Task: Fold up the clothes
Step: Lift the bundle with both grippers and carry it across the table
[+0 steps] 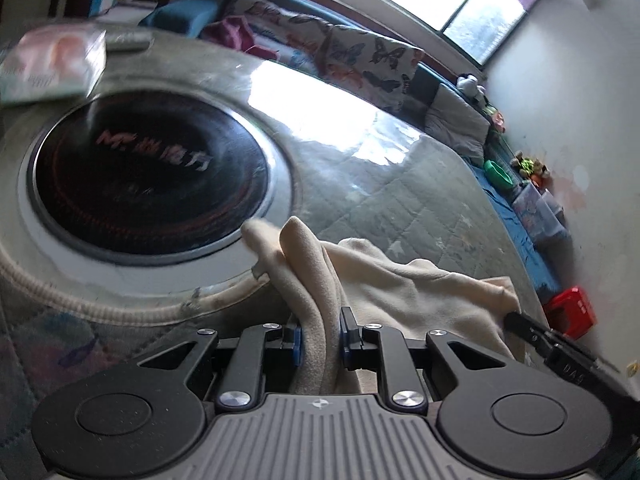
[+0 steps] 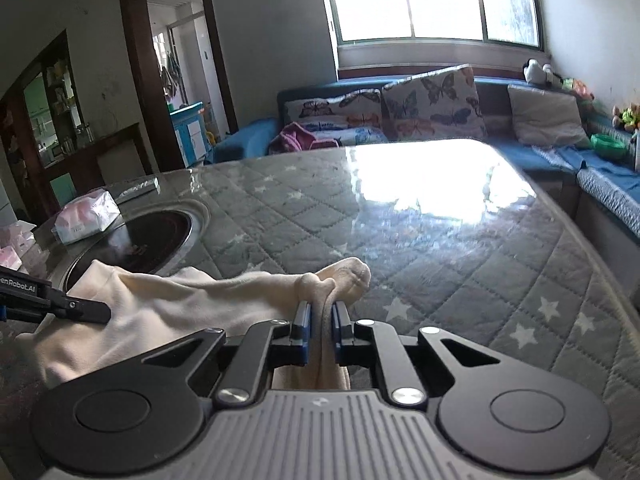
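Both grippers clamp the cream garment (image 2: 168,304): left gripper (image 1: 320,334) lower centre, right gripper (image 2: 321,330) likewise; the surface's (image 2: 460,264) recessed black burner (image 1: 148,176) sits at left.

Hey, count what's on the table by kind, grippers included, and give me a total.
Cream fleece garment: 1
Black round cooktop set in the table: 1
Pink-and-white tissue pack: 1
Grippers, tongs shut on the garment: 2, left gripper, right gripper
Total: 5

Glass-topped table (image 2: 460,240) w/ quilted star cloth beneath, inset round hob (image 1: 148,176), tissue pack (image 2: 86,216), cream garment (image 2: 168,308) lay on it.
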